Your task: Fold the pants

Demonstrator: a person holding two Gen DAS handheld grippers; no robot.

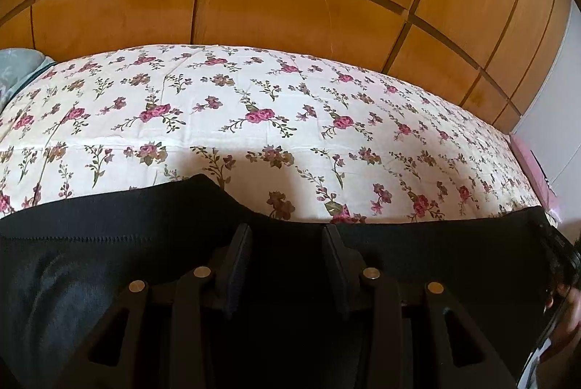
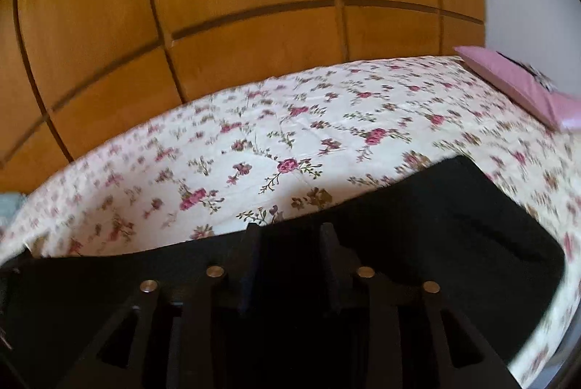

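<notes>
Black pants (image 1: 109,244) lie flat on a flower-print bed sheet (image 1: 254,98), their far edge running across the left wrist view just beyond my fingertips. My left gripper (image 1: 287,229) hovers over the dark cloth with its jaws apart, and nothing looks pinched between the pads. In the right wrist view the pants (image 2: 454,207) spread to the right, where one corner reaches further up the sheet (image 2: 254,135). Over their far edge, my right gripper (image 2: 290,227) also stands with jaws apart and no fold of cloth visibly clamped. This view is blurred.
A wooden wardrobe (image 1: 290,8) rises right behind the bed. A pink pillow (image 2: 515,84) lies at the right end of the bed and a pale blue one (image 1: 18,69) at the left end. A hand (image 1: 570,309) shows at the right edge.
</notes>
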